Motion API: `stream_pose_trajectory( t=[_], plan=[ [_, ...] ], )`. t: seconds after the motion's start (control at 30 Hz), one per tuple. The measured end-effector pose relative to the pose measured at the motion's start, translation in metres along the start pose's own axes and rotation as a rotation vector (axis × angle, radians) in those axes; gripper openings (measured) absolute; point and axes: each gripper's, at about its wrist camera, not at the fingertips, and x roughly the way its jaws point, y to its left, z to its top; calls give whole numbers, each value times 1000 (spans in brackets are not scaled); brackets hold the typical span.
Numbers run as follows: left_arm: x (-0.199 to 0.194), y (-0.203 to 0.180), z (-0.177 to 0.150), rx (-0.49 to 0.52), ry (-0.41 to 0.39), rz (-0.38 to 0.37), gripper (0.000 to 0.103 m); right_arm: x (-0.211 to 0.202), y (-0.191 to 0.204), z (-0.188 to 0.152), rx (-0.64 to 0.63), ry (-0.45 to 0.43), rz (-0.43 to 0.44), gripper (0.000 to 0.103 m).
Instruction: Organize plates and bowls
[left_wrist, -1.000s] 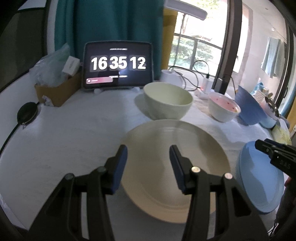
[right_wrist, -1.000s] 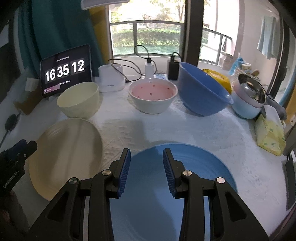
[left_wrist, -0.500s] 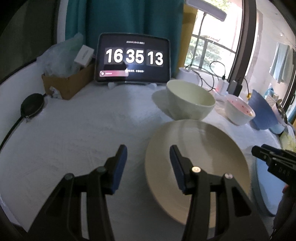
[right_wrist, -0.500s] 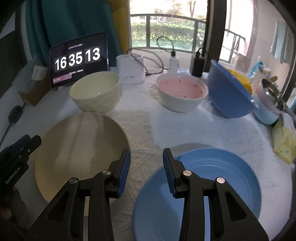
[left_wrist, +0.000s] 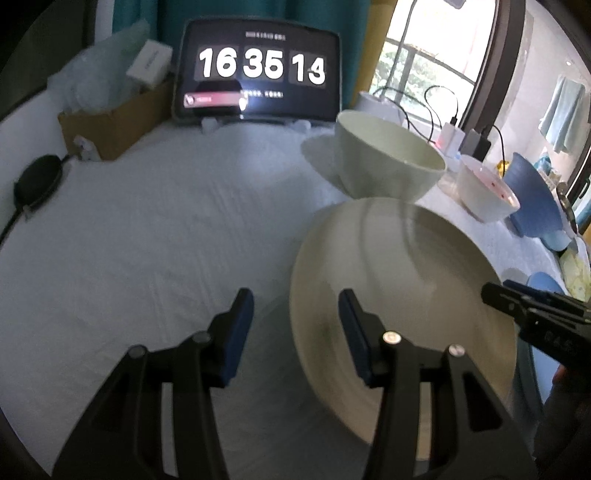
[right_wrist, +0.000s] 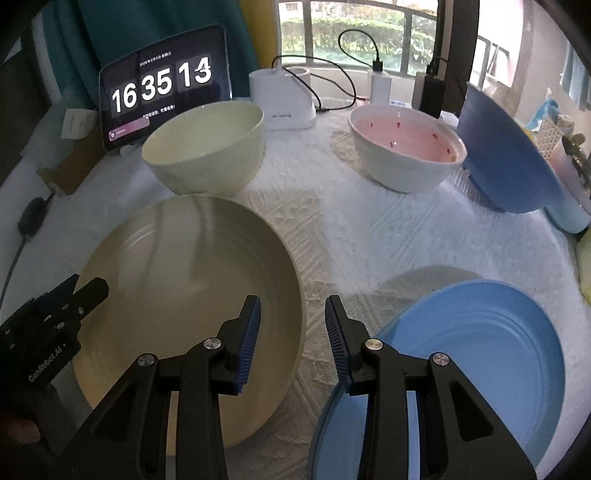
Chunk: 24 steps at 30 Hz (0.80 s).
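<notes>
Approach step judged in hand; nothing gripped yet. Left gripper (left_wrist: 295, 314) seen wide open, empty, straddling left rim of cream plate (left_wrist: 406, 288) at lower right of frame. Right gripper (right_wrist: 291, 321) held open, empty, between cream plate and blue plate (right_wrist: 480, 350), lower right. Cream bowl (right_wrist: 207, 151) behind plate. Next: rim to be taken between jaws, then closed.
</notes>
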Motion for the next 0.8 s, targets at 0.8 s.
stream_pose_trajectory(
  t=[0.8],
  plan=[
    [-19, -10, -11, 40, -44, -35, 45, -13, 17, -13, -54, -22, 11, 22]
  ],
)
